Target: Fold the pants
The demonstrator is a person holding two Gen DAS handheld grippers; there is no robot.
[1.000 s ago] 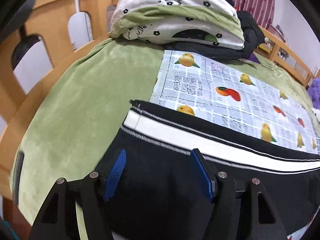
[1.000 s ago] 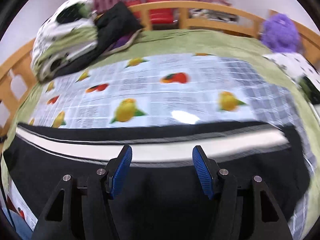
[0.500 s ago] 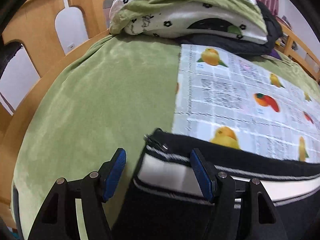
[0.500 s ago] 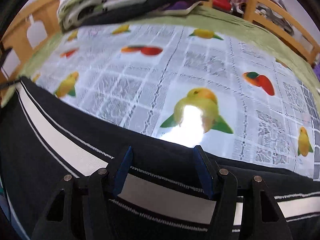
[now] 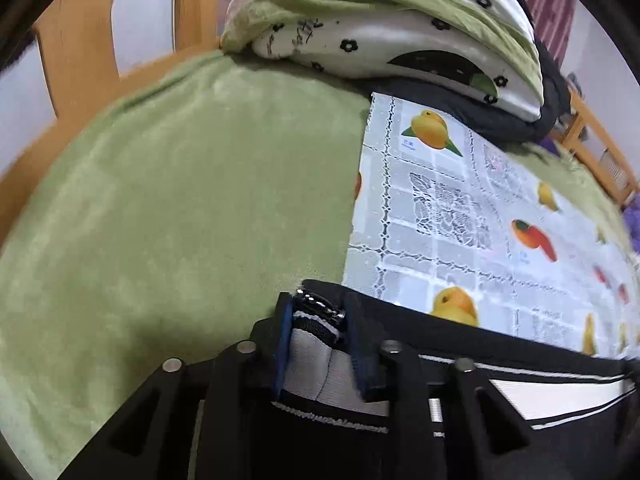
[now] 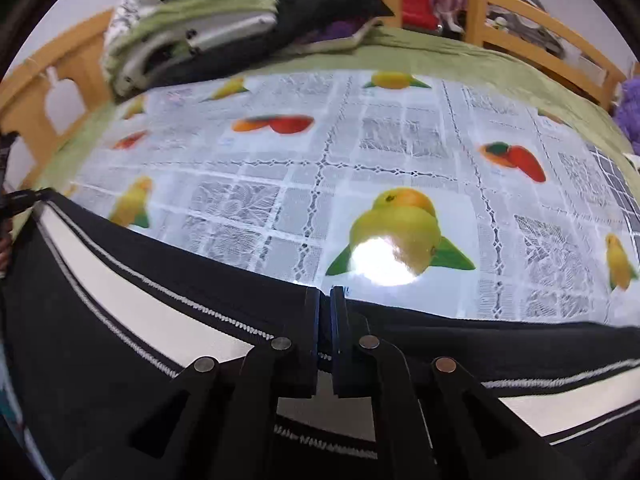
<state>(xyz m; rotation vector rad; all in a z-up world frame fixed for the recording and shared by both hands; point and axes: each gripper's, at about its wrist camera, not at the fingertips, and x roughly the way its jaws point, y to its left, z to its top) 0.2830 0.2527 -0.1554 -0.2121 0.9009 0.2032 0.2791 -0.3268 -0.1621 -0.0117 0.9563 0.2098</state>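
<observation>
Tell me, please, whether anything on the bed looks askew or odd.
The pants lie flat. Only their corner with the zipper pull is bunched, where the closing left gripper pinches it. Nothing else stands out.

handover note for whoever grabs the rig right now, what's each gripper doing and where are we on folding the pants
Left gripper: jaws closing on the corner of the black pants, with the bunched white side stripe and a metal zipper pull between the pads.
Right gripper: shut on the pants' far edge, farther along.
Pants: spread flat across the near edge of the fruit-print tablecloth on the green bedspread; folded bedding is piled at the headboard end.
Done: both grips taken along one long edge.
Left: no fold made yet; probably lift that edge and carry it over.
</observation>
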